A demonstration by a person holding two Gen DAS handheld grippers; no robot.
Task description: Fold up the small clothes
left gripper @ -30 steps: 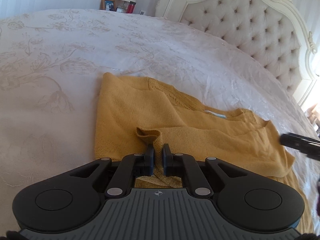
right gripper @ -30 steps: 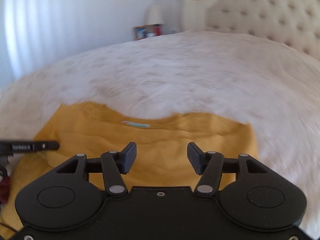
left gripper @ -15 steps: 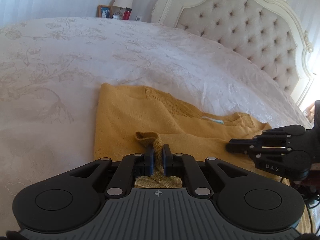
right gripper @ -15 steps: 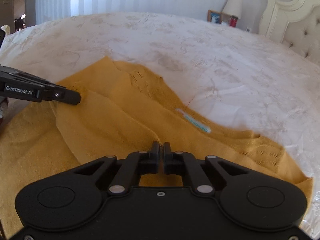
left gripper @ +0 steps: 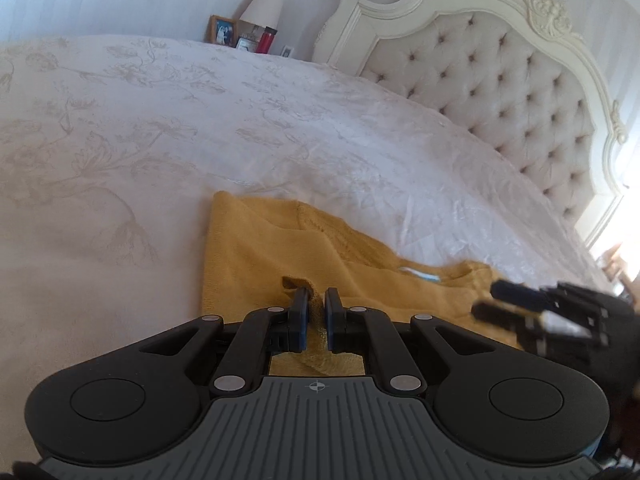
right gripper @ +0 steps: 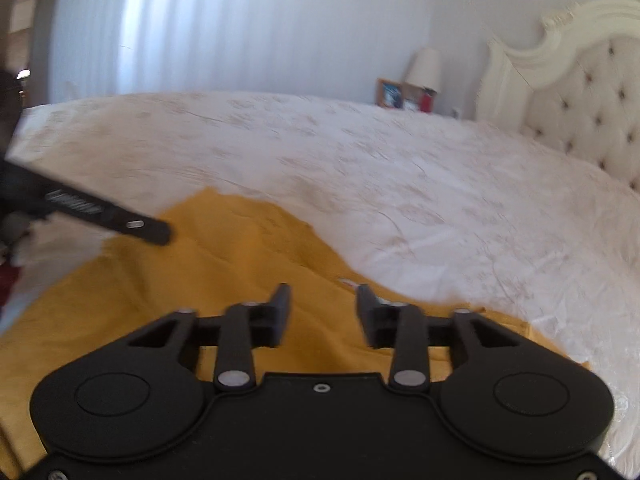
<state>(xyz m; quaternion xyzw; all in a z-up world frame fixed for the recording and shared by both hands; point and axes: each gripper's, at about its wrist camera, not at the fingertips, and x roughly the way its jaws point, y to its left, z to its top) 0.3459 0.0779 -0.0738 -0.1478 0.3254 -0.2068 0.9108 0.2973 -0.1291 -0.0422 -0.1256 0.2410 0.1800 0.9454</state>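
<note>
Left wrist view: left gripper [left gripper: 316, 300] clenched on a raised fold of the mustard sweater [left gripper: 256, 248], which lies spread on the white bedspread [left gripper: 160, 140]. Right wrist view: right gripper [right gripper: 322, 300] jaws opening, nothing pinched between them, above the sweater's neckline area.

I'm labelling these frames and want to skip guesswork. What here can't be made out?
- Yellow top, left wrist view: its near part is hidden by the left gripper, shut on a fold.
- Yellow top, right wrist view: its near edge is hidden behind the right gripper, whose jaws are opening with nothing pinched; motion blur smears the knit.
- Neck label: too small to read.
- Framed photo: too small.
</note>
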